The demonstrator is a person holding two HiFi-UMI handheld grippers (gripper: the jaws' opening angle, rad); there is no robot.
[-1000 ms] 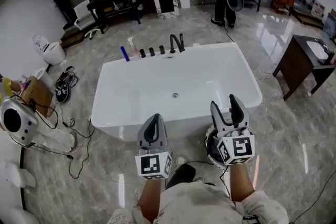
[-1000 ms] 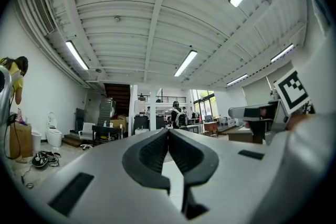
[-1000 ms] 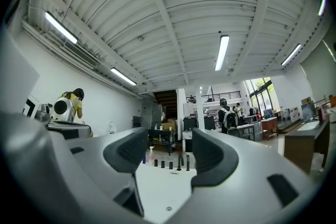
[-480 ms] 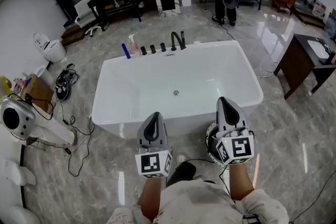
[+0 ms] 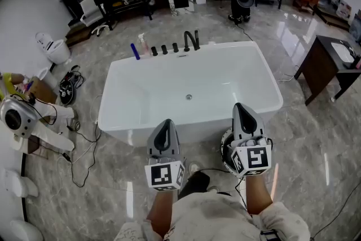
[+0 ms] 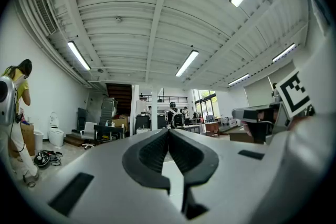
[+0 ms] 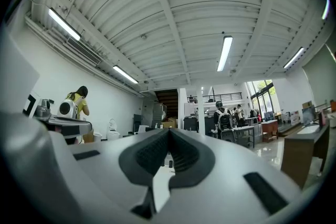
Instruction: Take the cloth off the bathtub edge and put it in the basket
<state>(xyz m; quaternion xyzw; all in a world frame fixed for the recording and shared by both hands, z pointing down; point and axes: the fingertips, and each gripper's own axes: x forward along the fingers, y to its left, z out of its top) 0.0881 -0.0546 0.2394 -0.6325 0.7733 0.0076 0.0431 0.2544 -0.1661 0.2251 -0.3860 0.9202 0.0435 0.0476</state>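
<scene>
Currently, the left claw (image 5: 164, 128) is hovering with its jaws pressed together on nothing, and the right claw (image 5: 243, 115) is doing the same just beside it. Each claw's own view is showing the pads meeting, with only the room beyond. Both are pointing roughly level toward the near rim of a white bathtub (image 5: 158, 87), which is standing empty on the grey floor (image 5: 316, 138) just ahead. No cloth is showing along the rim or inside the tub. A black faucet (image 5: 190, 41) and a few bottles (image 5: 141, 45) are sitting at the far edge. A round, dark-mouthed container (image 5: 227, 158) is peeking out below the right claw, mostly hidden; it may be the basket, though that is unclear. Judging by this, the task is either just starting or already finished. Any next move is calling for finding the cloth first, then opening one claw over it.
</scene>
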